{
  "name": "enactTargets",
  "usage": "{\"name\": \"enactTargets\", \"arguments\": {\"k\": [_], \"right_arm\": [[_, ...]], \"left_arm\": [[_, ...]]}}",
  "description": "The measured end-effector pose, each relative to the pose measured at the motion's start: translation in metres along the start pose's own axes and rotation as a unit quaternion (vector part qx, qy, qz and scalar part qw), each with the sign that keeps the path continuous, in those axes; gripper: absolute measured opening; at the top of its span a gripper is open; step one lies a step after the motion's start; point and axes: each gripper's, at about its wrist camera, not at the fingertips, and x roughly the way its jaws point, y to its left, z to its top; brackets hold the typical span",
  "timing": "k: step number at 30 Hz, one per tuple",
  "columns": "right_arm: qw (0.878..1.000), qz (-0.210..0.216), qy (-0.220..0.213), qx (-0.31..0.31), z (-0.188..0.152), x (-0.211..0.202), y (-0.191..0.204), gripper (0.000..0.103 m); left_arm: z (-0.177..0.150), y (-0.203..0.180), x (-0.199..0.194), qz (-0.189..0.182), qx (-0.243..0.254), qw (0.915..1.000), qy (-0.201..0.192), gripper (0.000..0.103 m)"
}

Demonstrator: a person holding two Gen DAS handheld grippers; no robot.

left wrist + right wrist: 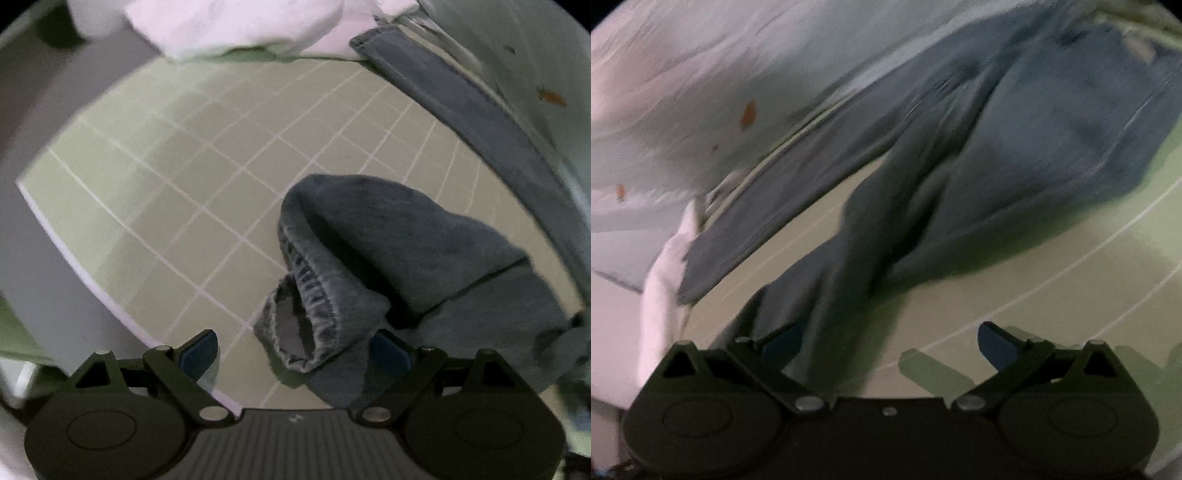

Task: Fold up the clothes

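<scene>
Overall scene: a pair of blue jeans point(1015, 147) lay spread on a green cutting mat point(177, 177) marked with a white grid.
Left gripper point(295, 350): its jaws stood wide apart, pointing steeply down at the mat; the pads pressed on nothing.
Jeans leg: a hemmed leg end point(306, 295), its opening turned toward the camera, lay on the mat just by the left gripper's right-hand finger point(391, 350), partly covering it.
Right gripper point(886, 347): its jaws were apart too; a twisted length of denim ran down beside its left-hand finger point(779, 347), but blur hid whether they touched.
White garment point(236, 26): bunched at the far edge of the mat in the left wrist view.
Pale cloth point(683, 110): light fabric with small orange marks lay beside the jeans, touching their edge.
</scene>
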Motion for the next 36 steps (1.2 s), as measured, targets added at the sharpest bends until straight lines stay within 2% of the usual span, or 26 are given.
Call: {"name": "enactTargets", "arguments": {"k": [3,5,6,7,8,10,11,16,21,24,27,29,30,31,32,34,36], "right_arm": [[0.999,0.017,0.025,-0.013,-0.007,0.015,0.016,0.1],[0.999,0.028,0.042,-0.022,-0.011,0.025,0.027,0.089],[0.998,0.03,0.043,-0.026,-0.009,0.027,0.029,0.085],[0.998,0.034,0.047,-0.031,-0.008,0.03,0.032,0.059],[0.996,0.047,0.066,-0.029,-0.007,0.034,0.033,0.024],[0.995,0.046,0.083,-0.008,-0.004,0.037,0.029,0.007],[0.996,0.044,0.084,0.002,-0.003,0.035,0.026,0.004],[0.993,0.091,0.075,-0.01,0.015,0.0,0.038,0.003],[0.987,0.14,0.069,-0.032,0.052,-0.025,0.067,0.003],[0.984,0.167,0.063,-0.013,0.08,-0.009,0.087,0.003],[0.984,0.167,0.061,-0.001,0.114,0.029,0.111,0.005],[0.986,0.158,0.047,-0.008,0.135,0.055,0.127,0.01],[0.988,0.152,0.034,0.001,0.145,0.068,0.132,0.011],[0.989,0.146,0.02,0.01,0.154,0.08,0.136,0.02],[0.99,0.14,0.002,0.024,0.161,0.089,0.136,0.036],[0.991,0.121,-0.034,0.047,0.173,0.101,0.137,0.052],[0.993,0.096,-0.055,0.037,0.175,0.104,0.138,0.052]], "left_arm": [[-0.003,0.003,0.009,-0.024,-0.006,0.9997,0.003,0.091],[-0.003,0.002,0.013,-0.023,-0.001,0.9997,-0.001,0.088],[-0.003,0.001,0.014,-0.021,0.005,0.9998,-0.005,0.081],[-0.002,-0.001,0.014,-0.017,0.014,0.9997,-0.01,0.067],[-0.001,-0.001,0.014,-0.022,0.015,0.9996,-0.01,0.058],[0.002,0.004,0.014,-0.05,0.001,0.9987,-0.003,0.019],[0.004,0.007,0.014,-0.063,-0.012,0.9979,0.003,0.018],[0.021,0.024,-0.008,-0.09,-0.065,0.9937,0.019,0.016],[0.043,0.038,-0.045,-0.146,-0.134,0.9797,0.033,0.016],[0.071,0.032,-0.056,-0.175,-0.169,0.9698,0.022,0.016],[0.115,0.015,-0.049,-0.201,-0.189,0.9611,-0.012,0.019],[0.146,-0.002,-0.041,-0.205,-0.195,0.9582,-0.042,0.026],[0.16,-0.011,-0.038,-0.199,-0.192,0.959,-0.061,0.034],[0.173,-0.019,-0.036,-0.193,-0.185,0.9603,-0.079,0.043],[0.185,-0.028,-0.035,-0.186,-0.175,0.9619,-0.097,0.049],[0.198,-0.037,-0.037,-0.169,-0.149,0.9665,-0.124,0.08],[0.204,-0.04,-0.035,-0.145,-0.117,0.9721,-0.142,0.086]]}}
